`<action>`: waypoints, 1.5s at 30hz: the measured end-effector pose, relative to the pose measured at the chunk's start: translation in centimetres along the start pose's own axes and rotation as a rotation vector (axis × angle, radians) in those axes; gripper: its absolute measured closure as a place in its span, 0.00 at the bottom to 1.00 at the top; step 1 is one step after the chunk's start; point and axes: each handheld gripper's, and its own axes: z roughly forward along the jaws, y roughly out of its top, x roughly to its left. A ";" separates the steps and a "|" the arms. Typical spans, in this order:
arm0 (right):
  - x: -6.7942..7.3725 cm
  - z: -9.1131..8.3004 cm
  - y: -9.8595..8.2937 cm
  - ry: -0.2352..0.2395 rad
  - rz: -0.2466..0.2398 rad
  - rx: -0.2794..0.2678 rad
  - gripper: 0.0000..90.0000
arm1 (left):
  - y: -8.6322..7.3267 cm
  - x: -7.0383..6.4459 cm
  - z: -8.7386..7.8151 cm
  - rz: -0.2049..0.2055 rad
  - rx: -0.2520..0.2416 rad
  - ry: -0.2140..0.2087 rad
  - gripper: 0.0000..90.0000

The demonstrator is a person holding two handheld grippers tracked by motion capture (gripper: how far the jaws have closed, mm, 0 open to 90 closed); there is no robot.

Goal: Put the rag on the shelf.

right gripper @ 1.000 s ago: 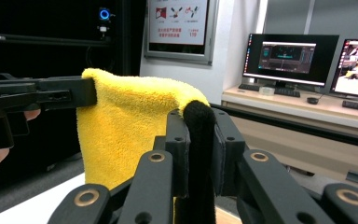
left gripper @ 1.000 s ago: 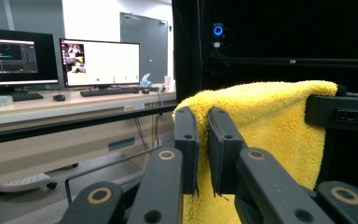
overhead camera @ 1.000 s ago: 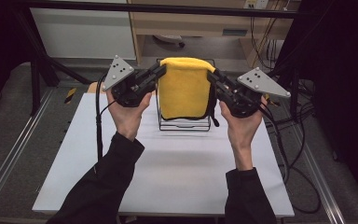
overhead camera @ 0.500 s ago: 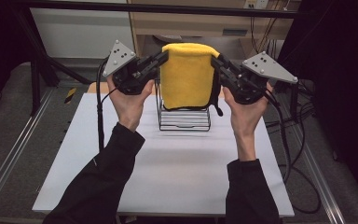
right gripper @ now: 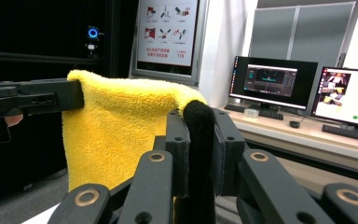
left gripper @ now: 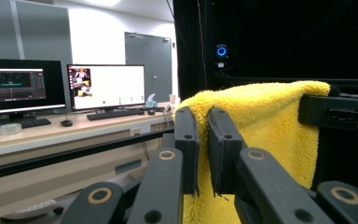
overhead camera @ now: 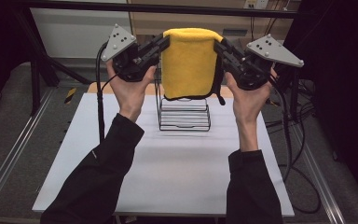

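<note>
The towel (overhead camera: 189, 63) is bright yellow and fluffy, folded over so that its top edge runs level between the two grippers and its body hangs straight down in a flat panel. A dark trim or backing shows along its lower and right edges; in the right gripper view that dark edge (right gripper: 199, 140) is what sits between the fingers. The towel hangs in the air above the rack (overhead camera: 184, 112), its bottom hem just over the rack's top wires, perhaps brushing them; the high view does not settle that.

The left gripper (overhead camera: 161, 44) pinches the towel's upper left corner, its fingers (left gripper: 186, 149) pressed nearly together on the yellow pile. The right gripper (overhead camera: 220, 46) pinches the upper right corner, fingers (right gripper: 226, 149) clamped on the dark edge. Each hand grips its tool from below, forearms in black sleeves coming up from the bottom of the high view.

The rack is black wire and stands toward the far middle of the white worktop (overhead camera: 168, 177).

Compared with a second ago, the towel is higher: then it draped down over the rack and hid most of it, while now the rack's frame stands exposed below the hem. Both grippers have risen with it and sit farther apart, stretching the top edge taut.
</note>
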 end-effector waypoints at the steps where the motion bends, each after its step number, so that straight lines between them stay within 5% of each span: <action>1: -0.1 0.1 0.2 -0.001 0.000 -0.005 0.88 | 0.1 0.1 0.1 -0.005 -0.003 -0.001 0.92; 27: -1.3 4.3 3.0 -0.006 -0.013 -0.040 0.89 | 3.2 2.6 2.1 0.022 -0.033 0.043 0.92; 45: -2.8 8.4 1.5 0.008 -0.036 -0.003 0.89 | 0.9 5.6 4.1 0.013 -0.013 0.069 0.92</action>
